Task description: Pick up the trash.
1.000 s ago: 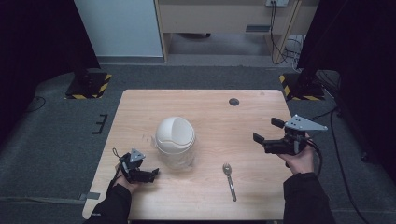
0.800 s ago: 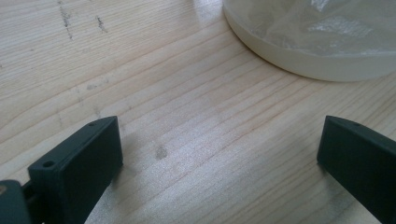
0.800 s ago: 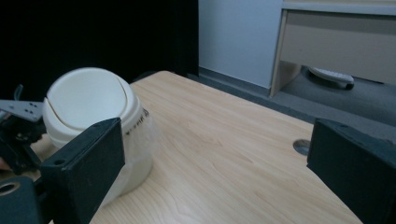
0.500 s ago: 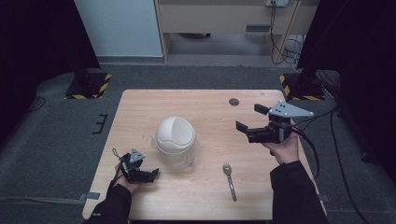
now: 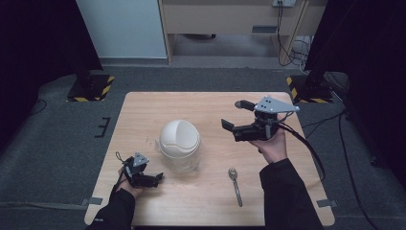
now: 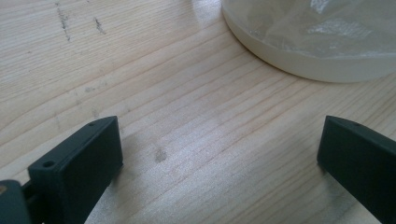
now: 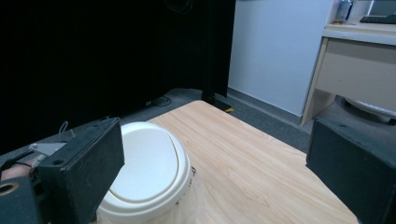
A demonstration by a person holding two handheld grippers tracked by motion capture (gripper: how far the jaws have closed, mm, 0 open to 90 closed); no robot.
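Observation:
A clear plastic container (image 5: 181, 160) with a white domed lid (image 5: 179, 136) stands near the table's middle. My left gripper (image 5: 157, 178) rests low on the wood just left of its base, open, with bare table between the fingers; the container's base (image 6: 317, 51) lies just ahead in the left gripper view. My right gripper (image 5: 233, 115) is held above the table to the container's right, open and holding nothing, and points at the lid (image 7: 144, 172). A metal spoon (image 5: 235, 185) lies near the front edge, right of the container.
The wooden table (image 5: 143, 110) has bare room at the back and left. Beyond it are a grey floor, a white panel (image 5: 122, 28) and a desk (image 5: 225, 17). Black stands with yellow-striped feet (image 5: 91, 86) flank the far corners.
My right gripper has moved left and farther across the table, toward the container. The left gripper, container and spoon have stayed put.

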